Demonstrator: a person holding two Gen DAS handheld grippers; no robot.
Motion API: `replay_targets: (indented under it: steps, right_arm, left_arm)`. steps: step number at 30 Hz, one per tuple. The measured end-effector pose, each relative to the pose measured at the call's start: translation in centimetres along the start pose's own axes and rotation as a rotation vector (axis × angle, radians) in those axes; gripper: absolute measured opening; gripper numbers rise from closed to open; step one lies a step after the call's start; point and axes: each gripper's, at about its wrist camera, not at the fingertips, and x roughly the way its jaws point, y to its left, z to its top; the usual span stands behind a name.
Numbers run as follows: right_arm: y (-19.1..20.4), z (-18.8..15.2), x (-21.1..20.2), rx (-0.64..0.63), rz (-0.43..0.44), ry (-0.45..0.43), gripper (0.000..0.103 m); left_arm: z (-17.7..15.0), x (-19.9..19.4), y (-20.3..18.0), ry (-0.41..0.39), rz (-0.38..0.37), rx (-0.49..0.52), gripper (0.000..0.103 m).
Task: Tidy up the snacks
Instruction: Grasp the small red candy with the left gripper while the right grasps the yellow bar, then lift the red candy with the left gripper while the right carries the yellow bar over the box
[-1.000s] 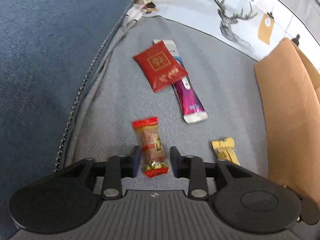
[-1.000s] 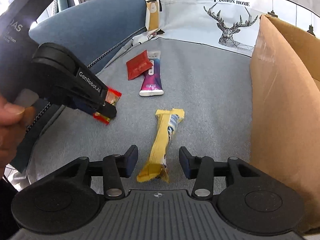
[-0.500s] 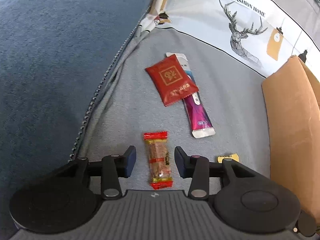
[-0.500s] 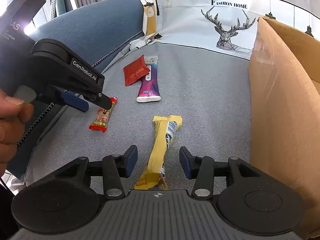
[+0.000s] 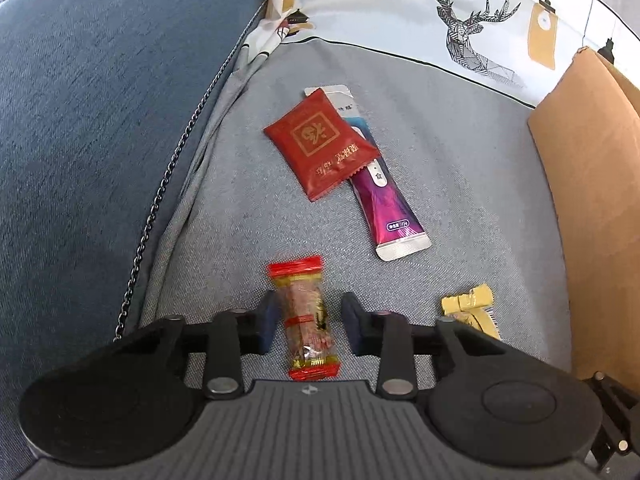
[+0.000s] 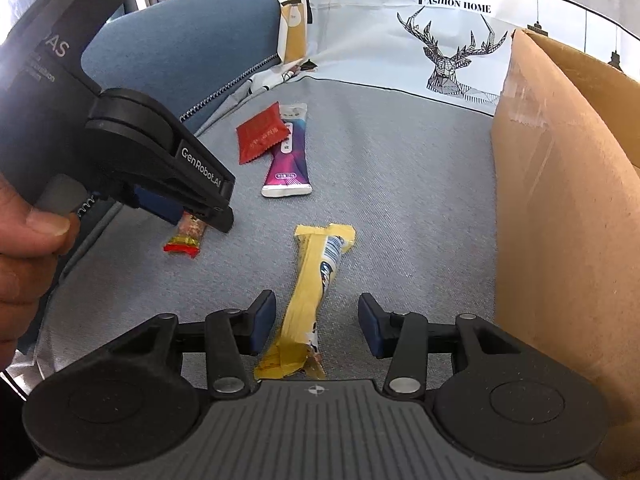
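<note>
Altogether, four snacks are lying on the grey sofa seat [image 5: 460, 168]: one small red-ended candy bar [image 5: 306, 320], one flat red sachet [image 5: 322, 142] with gold characters, one purple-and-white stick pouch [image 5: 386, 212] partly under that sachet, and one long yellow bar [image 6: 316, 296]. One cardboard box [image 6: 560, 208] is standing at the right, and a cushion [image 6: 452, 40] printed "FASHION HOME" with a deer is leaning behind. The left hand-held gripper [image 5: 307, 322], marked "GenRobot.AI", is closing around the candy bar, its blue pads just beside the wrapper with slight gaps showing. The right hand-held gripper [image 6: 316, 326] is also closing, straddling the yellow bar's near end without touching it.
</note>
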Motion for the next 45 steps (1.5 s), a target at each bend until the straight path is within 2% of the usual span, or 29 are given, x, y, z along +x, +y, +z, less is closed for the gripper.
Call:
replay_targets:
  steps: [1,2,5,14,21,26,29,31,33,35,40,41,42,44,45]
  right_arm:
    - [0.0,0.0,0.0,-0.004,-0.001,0.002,0.032]
    - [0.1,0.0,0.1,-0.012,-0.008,-0.001,0.023]
    - [0.0,-0.1,0.0,-0.029,-0.013,-0.005,0.016]
    - [0.3,0.0,-1.7,-0.057,-0.033,-0.085,0.015]
    - [0.9,-0.2,-3.8,-0.107,-0.053,-0.16,0.013]
    - [1.4,-0.7,-4.0,-0.139,-0.054,-0.129,0.013]
    - [1.2,-1.0,-3.3,-0.113,-0.039,-0.063,0.014]
    - [0.8,-0.9,-3.0,-0.073,-0.029,-0.038,0.022]
    - [0.6,-0.9,-2.5,-0.049,-0.034,-0.03,0.04]
    - [0.5,-0.8,-2.1,-0.033,-0.036,-0.025,0.045]
    - [0.6,-0.8,-0.6,-0.042,-0.023,-0.006,0.048]
    - [0.8,-0.8,-0.5,-0.061,-0.024,-0.012,0.046]
    - [1.1,-0.9,-0.4,-0.084,-0.019,-0.017,0.035]
    - [1.6,-0.9,-0.4,-0.125,-0.023,-0.029,0.022]
    - [1.9,-0.9,-0.5,-0.146,-0.032,-0.034,0.022]
  left_arm:
    - [0.0,0.0,0.1,-0.001,-0.003,-0.003,0.024]
    - [0.0,-0.1,0.3,-0.001,-0.007,-0.01,0.023]
    - [0.0,-0.2,0.6,-0.001,-0.016,-0.026,0.021]
    - [0.4,-1.4,0.8,-0.044,-0.07,-0.075,0.019]
    - [0.4,-3.6,0.8,-0.127,-0.145,-0.127,0.018]
    - [0.0,-4.8,0.8,-0.166,-0.18,-0.136,0.018]
    - [-0.1,-4.6,0.9,-0.145,-0.178,-0.135,0.018]
    - [-0.1,-4.3,1.1,-0.127,-0.172,-0.14,0.018]
    - [-0.1,-4.0,1.3,-0.111,-0.175,-0.146,0.018]
    - [0.0,-3.8,1.4,-0.103,-0.175,-0.143,0.018]
    - [0.0,-3.0,1.5,-0.08,-0.175,-0.137,0.018]
    - [0.0,-3.0,1.6,-0.079,-0.176,-0.138,0.018]
    - [0.0,-2.9,1.6,-0.077,-0.176,-0.138,0.018]
    - [0.2,-2.8,1.6,-0.078,-0.173,-0.142,0.018]
    - [0.2,-2.8,1.7,-0.081,-0.174,-0.147,0.018]
